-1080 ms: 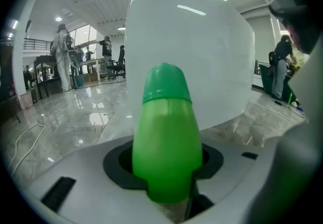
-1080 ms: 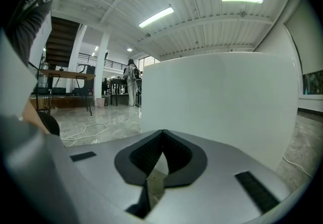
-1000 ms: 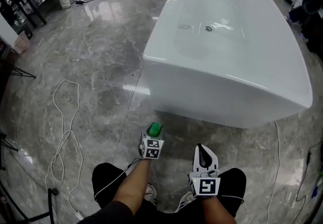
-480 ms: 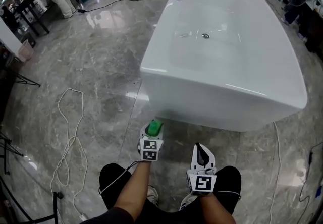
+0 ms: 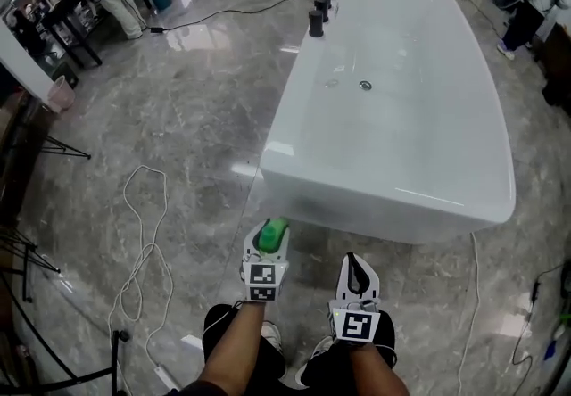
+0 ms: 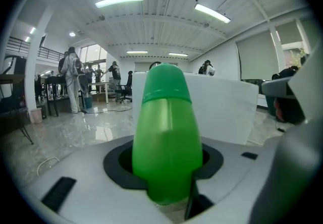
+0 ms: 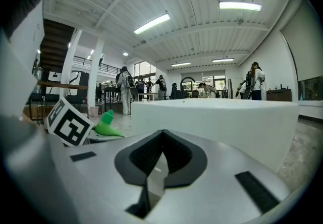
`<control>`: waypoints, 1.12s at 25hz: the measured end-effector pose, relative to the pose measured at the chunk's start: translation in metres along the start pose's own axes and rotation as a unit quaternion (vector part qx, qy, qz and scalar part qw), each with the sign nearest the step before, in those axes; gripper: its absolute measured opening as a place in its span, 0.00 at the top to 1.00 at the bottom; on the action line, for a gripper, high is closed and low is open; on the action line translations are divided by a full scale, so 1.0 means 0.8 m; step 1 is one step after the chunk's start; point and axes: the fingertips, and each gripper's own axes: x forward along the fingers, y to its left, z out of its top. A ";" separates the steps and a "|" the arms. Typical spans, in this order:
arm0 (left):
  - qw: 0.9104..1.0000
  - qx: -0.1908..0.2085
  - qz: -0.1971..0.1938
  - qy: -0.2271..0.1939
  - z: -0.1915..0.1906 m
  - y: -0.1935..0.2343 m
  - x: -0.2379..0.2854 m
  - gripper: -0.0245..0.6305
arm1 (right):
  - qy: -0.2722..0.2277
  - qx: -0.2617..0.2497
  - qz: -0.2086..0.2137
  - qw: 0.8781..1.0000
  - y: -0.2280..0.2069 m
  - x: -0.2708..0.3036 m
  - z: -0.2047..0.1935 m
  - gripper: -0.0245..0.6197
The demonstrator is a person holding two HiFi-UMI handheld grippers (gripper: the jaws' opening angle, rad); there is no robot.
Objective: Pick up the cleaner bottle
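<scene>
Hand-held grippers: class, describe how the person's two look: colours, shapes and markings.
The left hand-held gripper and right hand-held gripper are white plastic with black pads lining curved jaws. Each carries a white cube bearing black square markers. No sleeves cover the forearms.

Right gripper (image 7: 161,140) lower centre, jaws together, nothing between them. White bathtub (image 7: 222,117) fills centre right. Left edge: left gripper (image 7: 99,133) with marker cube (image 7: 68,123), green cleaner bottle (image 7: 107,124) poking out. People (image 7: 124,89) far back.
</scene>
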 end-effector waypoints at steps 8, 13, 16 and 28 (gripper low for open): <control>1.000 0.004 -0.006 0.008 0.199 -0.015 -0.107 0.67 | -0.001 -0.011 0.028 1.000 -0.010 -0.074 0.208 0.94; 1.000 -0.009 -0.011 0.005 0.338 -0.051 -0.175 0.67 | 0.010 0.007 0.010 1.000 -0.051 -0.127 0.332 0.94; 1.000 -0.007 -0.020 0.005 0.401 -0.081 -0.214 0.67 | -0.003 0.012 0.004 1.000 -0.077 -0.158 0.393 0.94; 0.998 0.001 -0.059 -0.034 0.518 -0.157 -0.286 0.67 | -0.042 0.006 -0.029 0.999 -0.146 -0.217 0.495 0.94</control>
